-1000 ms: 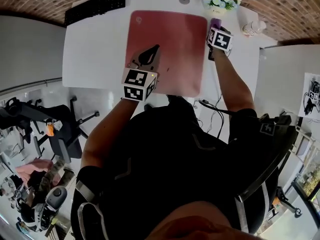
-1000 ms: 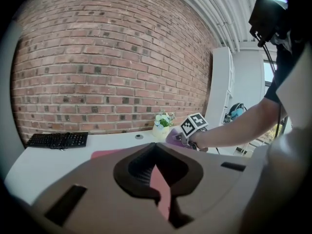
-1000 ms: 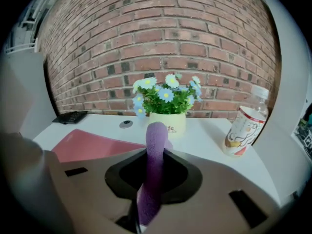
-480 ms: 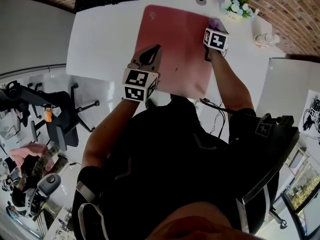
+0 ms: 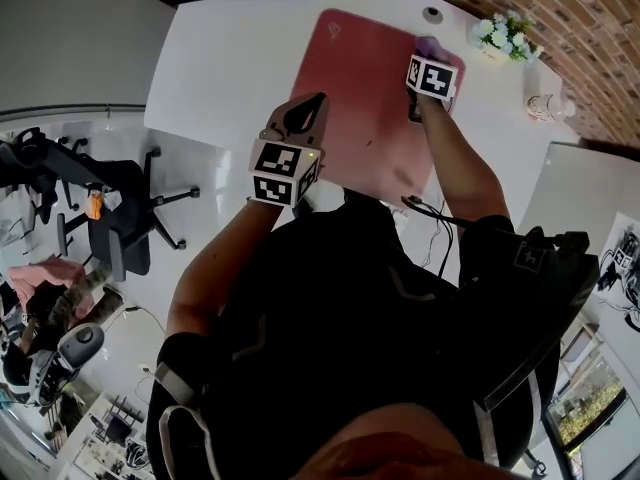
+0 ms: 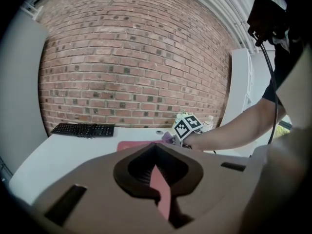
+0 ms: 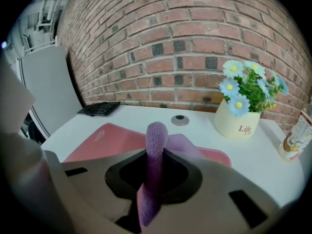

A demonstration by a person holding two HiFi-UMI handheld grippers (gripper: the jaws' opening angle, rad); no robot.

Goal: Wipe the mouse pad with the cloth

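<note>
Purple cloth [image 7: 156, 135] is clamped in the right gripper [image 5: 426, 58] and lies on the far right corner of the pink mouse pad [image 5: 365, 98]. Left gripper [image 5: 300, 116], jaws together and empty, sits over the pad's near left edge. Pad lies on a white table [image 5: 225, 58]. Flower pot [image 7: 239, 123] stands beyond it, to the right.

text: "Life" | on: cream flower pot [image 7: 242, 126] | bottle [image 7: 295, 138] label: unreadable

Fuzzy purple cloth [image 7: 156, 140]; matt pink mouse pad [image 7: 97, 140]; smooth white desk [image 7: 141, 113].
</note>
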